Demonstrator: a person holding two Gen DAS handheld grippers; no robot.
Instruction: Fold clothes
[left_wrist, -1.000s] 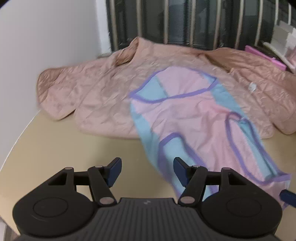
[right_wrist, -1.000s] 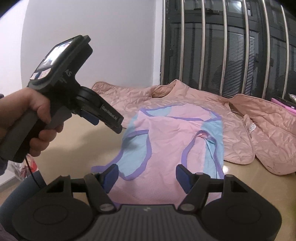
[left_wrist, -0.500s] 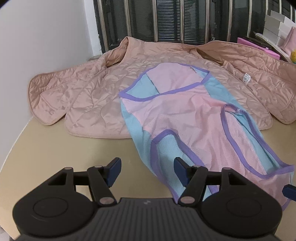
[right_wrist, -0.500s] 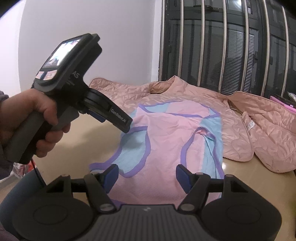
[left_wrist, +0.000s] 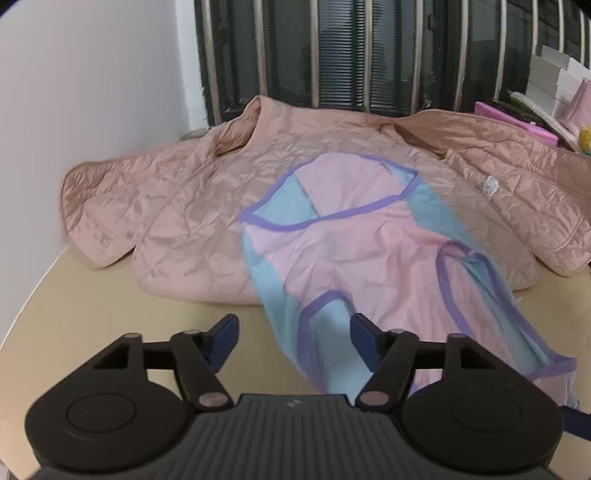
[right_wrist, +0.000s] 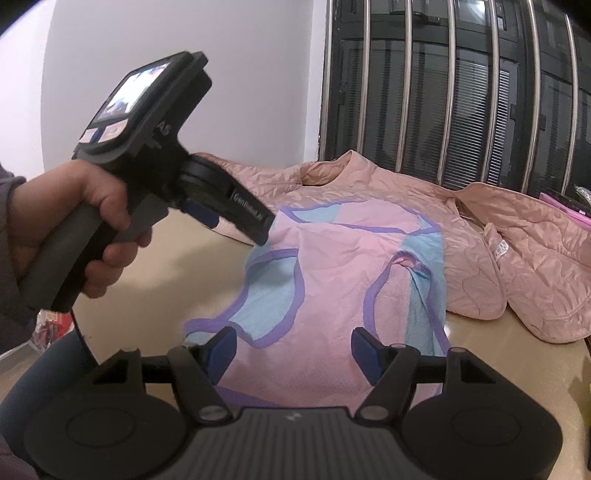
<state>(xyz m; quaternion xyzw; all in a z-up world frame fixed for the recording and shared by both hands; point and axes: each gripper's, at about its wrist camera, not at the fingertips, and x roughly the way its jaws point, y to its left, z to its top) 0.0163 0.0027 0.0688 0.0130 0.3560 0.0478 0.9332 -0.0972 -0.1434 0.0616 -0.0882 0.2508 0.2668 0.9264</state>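
pink mesh vest (right_wrist: 332, 280) lies spread flat over a quilted jacket (left_wrist: 184, 206) on the tabletop (left_wrist: 92, 314), ready for folding; both grippers' jaws hover released, holding nothing.

A sleeveless top (left_wrist: 354, 254) lies spread on a table (left_wrist: 92, 314), its upper part overlapping a quilted jacket (left_wrist: 177, 206) that lies behind it, against a barred window (left_wrist: 369, 55). The top's hem reaches the near table edge. A wall (left_wrist: 92, 81) stands to the left. Boxes (left_wrist: 554, 74) are stacked at the far right, behind the jacket's sleeve.
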